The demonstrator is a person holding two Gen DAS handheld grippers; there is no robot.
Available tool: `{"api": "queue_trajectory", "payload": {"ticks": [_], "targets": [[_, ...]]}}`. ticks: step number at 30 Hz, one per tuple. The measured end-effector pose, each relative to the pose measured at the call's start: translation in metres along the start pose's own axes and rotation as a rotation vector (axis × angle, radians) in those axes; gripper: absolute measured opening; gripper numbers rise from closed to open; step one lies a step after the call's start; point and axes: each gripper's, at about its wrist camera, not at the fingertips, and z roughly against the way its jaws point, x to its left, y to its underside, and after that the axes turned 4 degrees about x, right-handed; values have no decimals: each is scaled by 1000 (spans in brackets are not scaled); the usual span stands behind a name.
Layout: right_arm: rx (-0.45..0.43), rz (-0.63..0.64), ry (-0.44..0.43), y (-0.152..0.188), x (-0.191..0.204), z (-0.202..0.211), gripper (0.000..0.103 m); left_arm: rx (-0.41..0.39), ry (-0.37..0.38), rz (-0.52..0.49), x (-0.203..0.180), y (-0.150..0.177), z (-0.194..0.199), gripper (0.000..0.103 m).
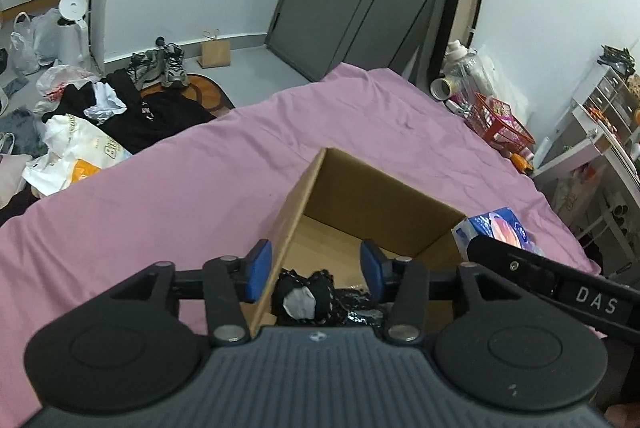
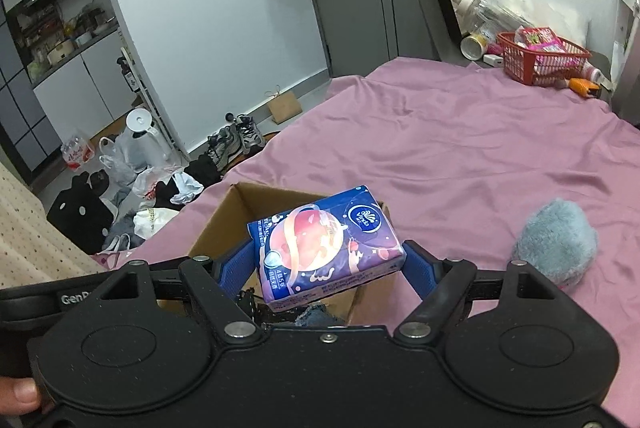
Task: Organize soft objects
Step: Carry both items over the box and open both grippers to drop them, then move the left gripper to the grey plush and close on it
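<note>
Left wrist view
Left gripper (image 1: 316,270): fingers spread, nothing between the blue pads; it hangs over the near left wall of the cardboard box (image 1: 304,183), probably parked there so the box opening stays free for the other arm.
Box contents: a black lacy garment (image 1: 308,294) with a pale patch lies on the box floor at the near wall, so some sorting looks done.
Box position: on the pink bedsheet (image 1: 160,195), toward the bed's right edge, open top facing up, which suits dropping items in from above.
Tissue pack (image 1: 496,228): seen past the box's right corner, with the right gripper's black arm crossing in front.

Right wrist view
Right gripper (image 2: 328,268): clamped on the tissue pack (image 2: 326,248), blue pads pressing its two short ends; the pack sits tilted, label up.
Why held so: the pack is soft, so an end-to-end pinch likely keeps it from slumping; it hangs over the box's (image 2: 216,224) open top, apparently ready for release.
Blue fluffy toy (image 2: 556,242): on the sheet right of the box, apart from it, still outside.
</note>
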Motion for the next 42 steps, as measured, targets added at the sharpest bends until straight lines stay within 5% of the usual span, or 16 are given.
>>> {"api": "queue_trajectory", "payload": {"ticks": [6, 8, 14, 42], "targets": [[-8, -18, -26, -1, 1, 5, 97, -21, -35, 8, 1, -2, 7, 59], [-19, -31, -10, 1, -3, 10, 97, -40, -59, 7, 0, -2, 10, 71], [-5, -114, 8, 14, -23, 23, 99, -71, -82, -35, -11, 1, 14, 82], [-54, -277, 159, 51, -119, 81, 103, 6, 71, -224, -113, 29, 5, 83]]}}
